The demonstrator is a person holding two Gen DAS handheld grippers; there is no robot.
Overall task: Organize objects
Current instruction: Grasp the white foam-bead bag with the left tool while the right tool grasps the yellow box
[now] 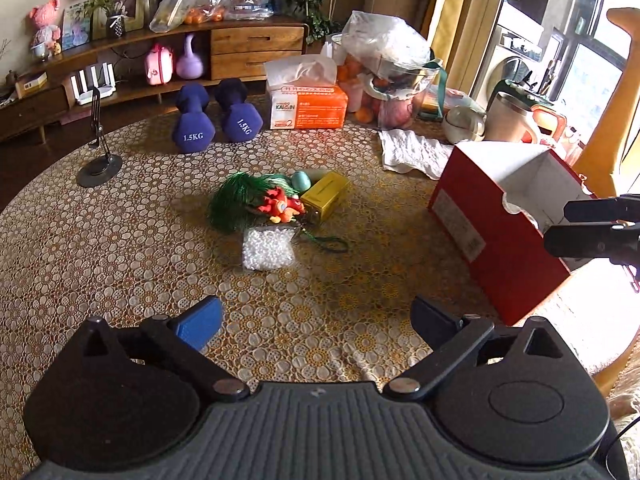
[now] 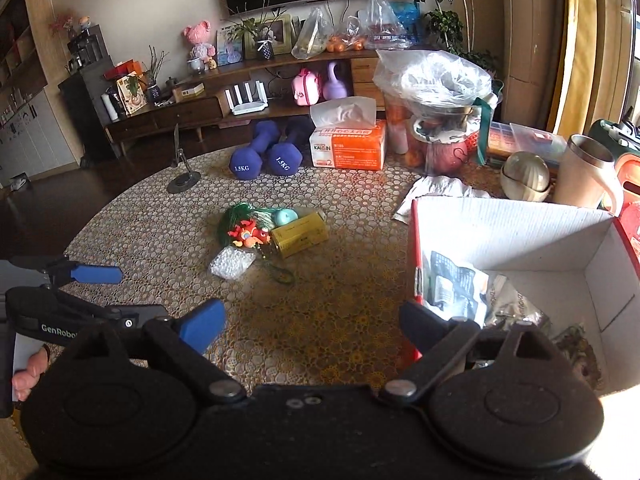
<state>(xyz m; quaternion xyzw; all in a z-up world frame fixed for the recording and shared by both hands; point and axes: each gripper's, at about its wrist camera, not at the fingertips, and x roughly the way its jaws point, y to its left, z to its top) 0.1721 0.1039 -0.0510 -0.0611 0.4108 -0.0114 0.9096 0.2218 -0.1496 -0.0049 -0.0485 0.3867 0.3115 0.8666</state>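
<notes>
Left tongs (image 1: 316,320) and right tongs (image 2: 312,320) both spread wide, empty, above patterned tabletop (image 1: 120,240); red cardboard box (image 2: 520,232) at 2 o'clock.

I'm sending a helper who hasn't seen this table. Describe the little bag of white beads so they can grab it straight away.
Start at the round table with the patterned cloth and find the small pile of things at its middle. The bag of white beads lies at the pile's near edge, just in front of the red toy and the gold box. It is the only clear, white thing there.
</notes>
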